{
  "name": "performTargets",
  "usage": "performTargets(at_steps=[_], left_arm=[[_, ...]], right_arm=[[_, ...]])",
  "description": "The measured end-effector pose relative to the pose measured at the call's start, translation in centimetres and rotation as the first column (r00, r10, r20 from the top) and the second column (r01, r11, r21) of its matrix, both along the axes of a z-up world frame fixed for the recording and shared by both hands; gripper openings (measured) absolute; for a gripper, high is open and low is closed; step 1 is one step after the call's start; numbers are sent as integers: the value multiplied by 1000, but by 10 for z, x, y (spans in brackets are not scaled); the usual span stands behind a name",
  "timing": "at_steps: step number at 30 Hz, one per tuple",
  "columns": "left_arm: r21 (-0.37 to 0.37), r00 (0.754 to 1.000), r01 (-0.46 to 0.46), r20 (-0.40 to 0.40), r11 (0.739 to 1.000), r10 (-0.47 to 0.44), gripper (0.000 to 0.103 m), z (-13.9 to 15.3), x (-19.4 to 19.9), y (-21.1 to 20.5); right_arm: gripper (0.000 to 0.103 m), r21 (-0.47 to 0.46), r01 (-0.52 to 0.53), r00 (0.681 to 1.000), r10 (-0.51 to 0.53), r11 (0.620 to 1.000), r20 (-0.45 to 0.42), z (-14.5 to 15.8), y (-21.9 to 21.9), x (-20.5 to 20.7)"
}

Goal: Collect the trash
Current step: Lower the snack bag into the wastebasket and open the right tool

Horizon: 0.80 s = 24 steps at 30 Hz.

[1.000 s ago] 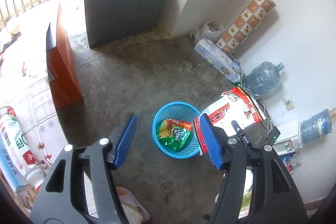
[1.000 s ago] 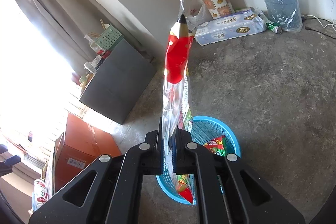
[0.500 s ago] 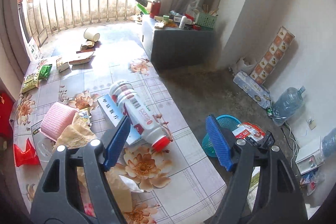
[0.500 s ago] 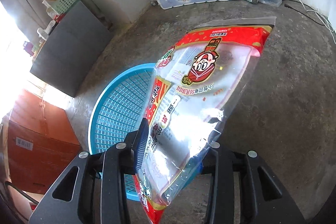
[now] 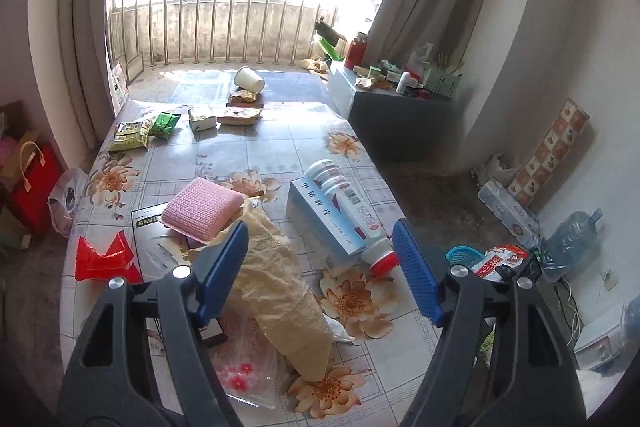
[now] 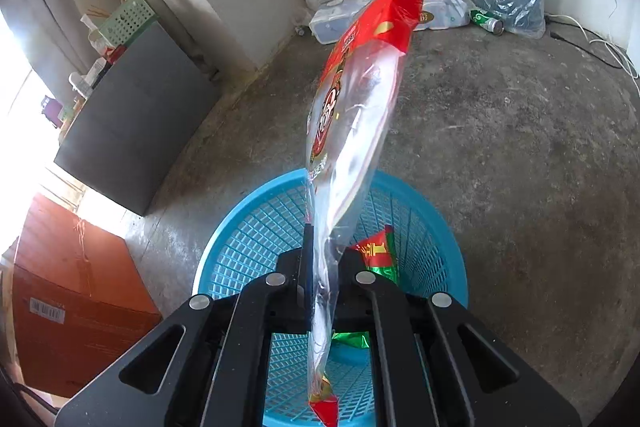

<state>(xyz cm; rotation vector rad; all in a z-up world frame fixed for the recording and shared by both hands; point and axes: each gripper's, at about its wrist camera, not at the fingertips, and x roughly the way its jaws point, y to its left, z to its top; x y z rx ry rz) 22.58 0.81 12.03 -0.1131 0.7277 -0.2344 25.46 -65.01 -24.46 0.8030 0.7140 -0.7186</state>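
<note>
1. Left wrist view: the left gripper [image 5: 320, 259] hovers above a cluttered desk [image 5: 304, 143] with its blue fingers [image 5: 222, 269] spread wide and nothing between them.

2. Going left to right across the desk: a red foil wrapper [image 5: 103, 257] near the left edge, green snack packets [image 5: 140, 131] farther back, a pink knitted pad [image 5: 202, 209], a crumpled tan paper bag [image 5: 276, 291] directly below the fingers, then a pale blue box [image 5: 324, 221] with a white bottle [image 5: 352, 213] lying on top of it.

3. At the far right of this view, down on the floor, part of the blue basket [image 5: 464, 255] shows with the red snack bag [image 5: 498, 259] above it.

4. Right wrist view: the right gripper [image 6: 322, 267] is clamped tight on that red snack bag [image 6: 360, 107], a mostly clear, empty-looking pouch standing up from the fingers and leaning right.

5. The blue basket [image 6: 248, 231] sits on the concrete floor straight below the gripper, with a red and green wrapper [image 6: 378, 259] already inside.

6. The step in hand appears to be dropping the bag in. The pouch is long and light, so it could fold over the rim or drift. My judgement: keep the gripper centred over the opening, lower it so the bag's bottom end is inside the rim, then release.

7. The left gripper seems ready to take the tan paper bag next.
</note>
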Motion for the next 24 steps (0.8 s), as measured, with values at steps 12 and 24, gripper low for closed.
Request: performTargets(at_steps=[12,24], left_arm=[[-23,995,-60,-80,998,58,70,-28,16,28],[-90,995,-46,-93,995,38,71,-35,9,35]], right_arm=[[6,114,-260,921,282,959,-268,-85,48,30],[50,85,-302,934,313,949,-174,-21,45,-40]])
